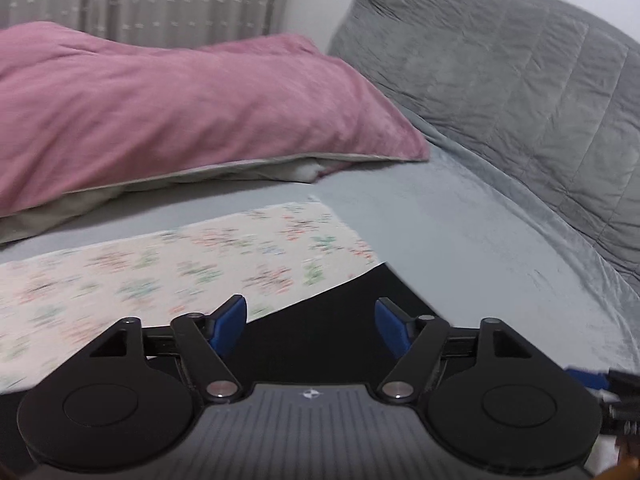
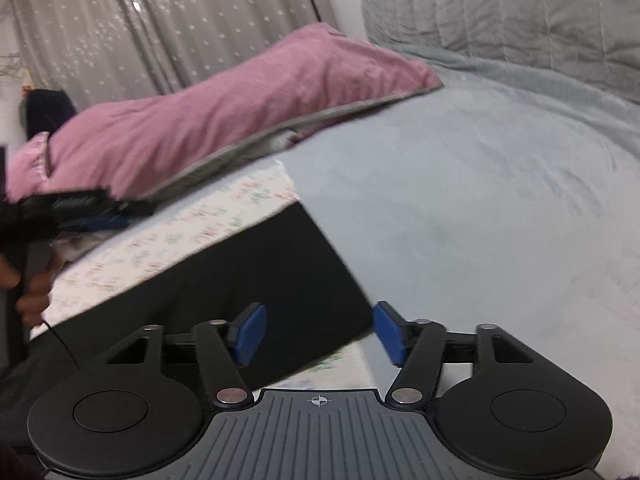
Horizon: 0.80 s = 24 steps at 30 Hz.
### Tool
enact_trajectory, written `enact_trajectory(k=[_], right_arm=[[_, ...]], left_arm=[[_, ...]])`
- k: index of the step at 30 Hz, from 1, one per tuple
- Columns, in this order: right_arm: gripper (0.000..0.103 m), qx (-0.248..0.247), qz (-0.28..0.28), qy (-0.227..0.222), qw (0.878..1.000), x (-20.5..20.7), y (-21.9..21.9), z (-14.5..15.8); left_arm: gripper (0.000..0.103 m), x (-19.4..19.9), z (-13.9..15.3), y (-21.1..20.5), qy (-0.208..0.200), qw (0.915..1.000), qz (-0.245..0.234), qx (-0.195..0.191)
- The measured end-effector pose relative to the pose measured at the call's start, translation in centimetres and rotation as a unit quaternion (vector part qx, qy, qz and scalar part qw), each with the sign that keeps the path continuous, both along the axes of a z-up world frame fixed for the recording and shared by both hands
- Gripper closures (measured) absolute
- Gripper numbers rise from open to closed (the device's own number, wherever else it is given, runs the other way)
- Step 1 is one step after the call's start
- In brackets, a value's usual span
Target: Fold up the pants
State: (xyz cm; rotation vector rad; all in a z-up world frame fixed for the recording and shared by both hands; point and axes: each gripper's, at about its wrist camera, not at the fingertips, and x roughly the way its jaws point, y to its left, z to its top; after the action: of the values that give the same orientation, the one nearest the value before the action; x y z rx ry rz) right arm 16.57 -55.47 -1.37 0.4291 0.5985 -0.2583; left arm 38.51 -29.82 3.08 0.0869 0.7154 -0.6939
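Grey bedding [image 2: 500,200] covers the bed on which the work lies, with a patterned curtain [image 2: 120,32] hanging at the back. Seen from its own camera, the left gripper [image 1: 311,330] has its blue pads [image 1: 228,326] spread wide apart with nothing pinched between them; below the gap shows the black cloth of the pants [image 1: 344,312], which the pads do not press. The right gripper [image 2: 318,334] likewise stands released, its blue pads [image 2: 250,334] apart and clear of the fabric, over the near corner of the black pants [image 2: 240,280]. The pants lie flat as a dark, straight-edged slab, resting on a white floral-printed cloth [image 1: 160,268] that is spread across the bedding and shows beyond their far edge. In the right wrist view, the left gripper [image 2: 80,208] appears at the left edge, blurred, held in a person's hand [image 2: 32,280] above the floral cloth, with a thin black cable running down from it. Beyond the floral cloth lies a long pink pillow [image 1: 180,112], its grey underside showing along the lower edge. Further right, a quilted grey cover [image 1: 500,60] rises against the wall.
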Motion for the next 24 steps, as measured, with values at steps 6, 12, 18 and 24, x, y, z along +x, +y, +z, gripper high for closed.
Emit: enact_trajectory(k=[6,12,18,24], right_arm=[[0.029,-0.011,0.035,-0.008,0.999,-1.4,5.0,4.3],[0.024,-0.026,0.077,-0.006,0.997,-2.7,11.2,8.0],[0.015,-0.054,0.130,-0.005,0.990,-3.0,17.4,9.9],[0.014,-0.074,0.170,0.006,0.983,-0.7,22.9,9.3]], left_arm=[[0.004,-6.9,5.2,11.0,-0.039,0.9972,0.062,0.014],[0.004,-11.9,8.3,20.7,-0.044,0.9894,0.137,0.019],[0.002,-15.3,9.0,29.5,-0.046,0.9748,0.218,0.008],[0.000,-16.2,7.3,36.2,-0.064,0.9481,0.311,-0.004]])
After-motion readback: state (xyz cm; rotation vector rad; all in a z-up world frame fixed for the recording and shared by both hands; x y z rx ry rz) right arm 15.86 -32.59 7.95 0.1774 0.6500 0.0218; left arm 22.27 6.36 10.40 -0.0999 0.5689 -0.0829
